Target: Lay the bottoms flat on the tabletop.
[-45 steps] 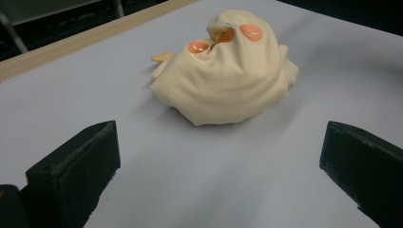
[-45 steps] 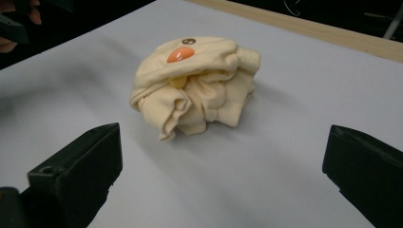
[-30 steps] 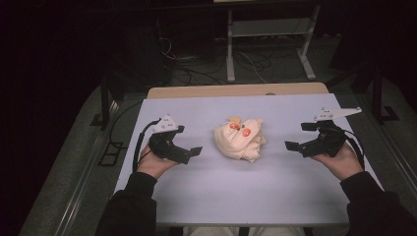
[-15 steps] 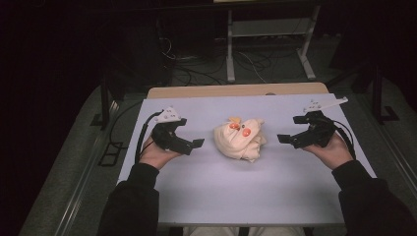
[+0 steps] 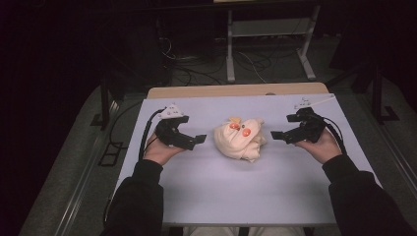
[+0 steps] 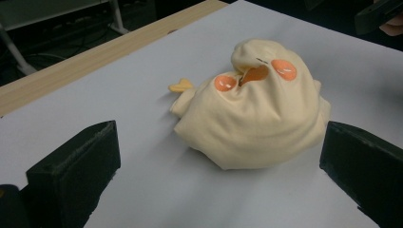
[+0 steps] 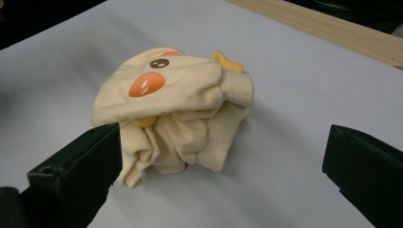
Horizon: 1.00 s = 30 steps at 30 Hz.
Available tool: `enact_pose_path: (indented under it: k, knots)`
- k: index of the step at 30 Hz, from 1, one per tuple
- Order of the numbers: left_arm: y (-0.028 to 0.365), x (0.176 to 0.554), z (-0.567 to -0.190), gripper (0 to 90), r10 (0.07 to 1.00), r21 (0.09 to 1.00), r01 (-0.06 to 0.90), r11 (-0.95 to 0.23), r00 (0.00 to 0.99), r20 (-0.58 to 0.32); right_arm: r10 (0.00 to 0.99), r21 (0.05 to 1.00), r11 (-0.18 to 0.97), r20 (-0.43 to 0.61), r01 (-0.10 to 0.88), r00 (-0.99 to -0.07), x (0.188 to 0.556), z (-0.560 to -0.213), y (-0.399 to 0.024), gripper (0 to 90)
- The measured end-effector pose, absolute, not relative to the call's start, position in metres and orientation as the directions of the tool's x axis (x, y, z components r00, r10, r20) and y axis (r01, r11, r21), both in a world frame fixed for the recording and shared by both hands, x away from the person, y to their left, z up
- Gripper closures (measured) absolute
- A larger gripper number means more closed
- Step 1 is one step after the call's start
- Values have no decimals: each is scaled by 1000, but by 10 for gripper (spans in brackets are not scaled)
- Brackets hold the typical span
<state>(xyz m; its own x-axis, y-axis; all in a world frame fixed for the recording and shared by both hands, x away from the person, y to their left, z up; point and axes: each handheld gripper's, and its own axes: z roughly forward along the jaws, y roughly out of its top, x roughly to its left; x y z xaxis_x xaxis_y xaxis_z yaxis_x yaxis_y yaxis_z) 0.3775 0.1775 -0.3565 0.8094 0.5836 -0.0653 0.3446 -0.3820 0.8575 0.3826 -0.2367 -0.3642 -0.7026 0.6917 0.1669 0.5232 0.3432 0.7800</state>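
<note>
A crumpled cream-yellow garment [image 5: 240,140] with orange patches lies bunched in the middle of the white table top [image 5: 246,194]. My left gripper [image 5: 195,140] is held just left of it, jaws pointing at it, open and empty. My right gripper [image 5: 278,135] faces it from the right, also open and empty. In the left gripper view the garment [image 6: 252,123] sits just beyond the wide-apart jaws of the left gripper [image 6: 216,166]. In the right gripper view the garment [image 7: 176,109] lies near the left jaw of the right gripper [image 7: 221,171], apparently without contact.
A wooden strip [image 5: 236,91] runs along the table's far edge. Behind it stand a metal frame [image 5: 268,34] and floor cables [image 5: 196,73] in the dark. A black cable [image 5: 147,130] trails from the left gripper. The other gripper's tip [image 6: 380,14] shows top right.
Both hands have moved inward toward the garment and a little farther from the person. Both grippers stay open; the garment has not moved.
</note>
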Motion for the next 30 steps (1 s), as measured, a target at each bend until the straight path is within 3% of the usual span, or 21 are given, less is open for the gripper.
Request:
enact_pose_path:
  k: [30]
  knots:
    - [143, 399, -397, 0, 555, 864, 363, -350, 823, -121, 698, 753, 325, 218, 572, -683, 414, -408, -221, 0]
